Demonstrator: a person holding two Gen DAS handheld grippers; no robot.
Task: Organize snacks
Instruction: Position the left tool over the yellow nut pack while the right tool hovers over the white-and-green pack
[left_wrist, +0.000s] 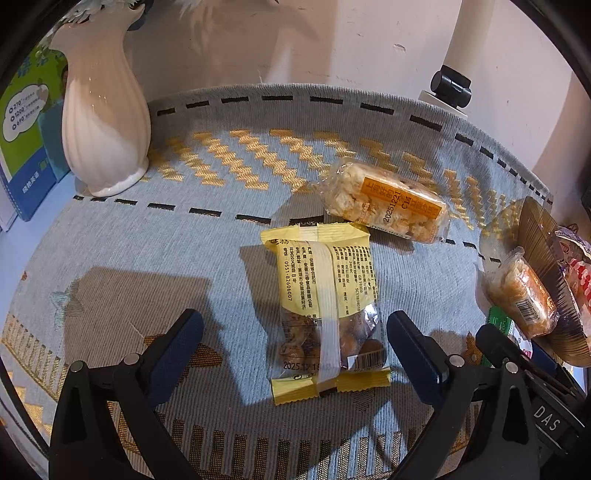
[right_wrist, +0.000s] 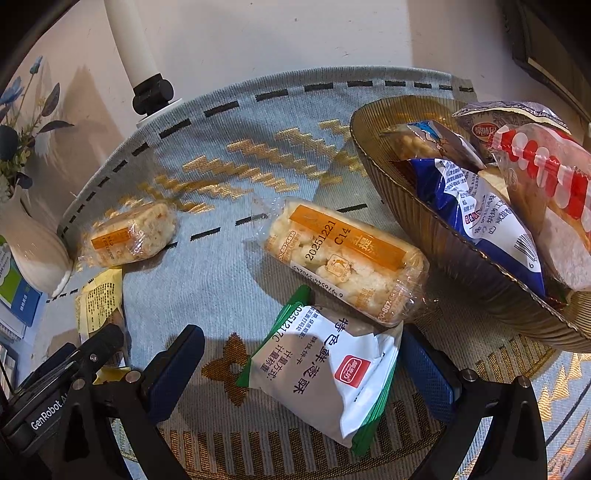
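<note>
My left gripper (left_wrist: 295, 332) is open, its jaws on either side of a yellow nut packet (left_wrist: 325, 306) lying on the cloth. A rice-crisp bar with an orange label (left_wrist: 388, 203) lies beyond it. My right gripper (right_wrist: 303, 354) is open around a white and green snack packet (right_wrist: 332, 365). Another orange-label crisp bar (right_wrist: 347, 258) lies just past it, against a ribbed amber glass bowl (right_wrist: 443, 251) that holds several snack packets (right_wrist: 480, 206). The first crisp bar also shows in the right wrist view (right_wrist: 129, 236), and so does the yellow packet (right_wrist: 99, 299).
A white ribbed vase (left_wrist: 103, 122) stands at the far left on the blue-grey woven cloth (left_wrist: 147, 240), with a green and blue box (left_wrist: 26, 129) behind it. A white lamp post with a black clamp (left_wrist: 450, 85) stands at the back edge by the wall.
</note>
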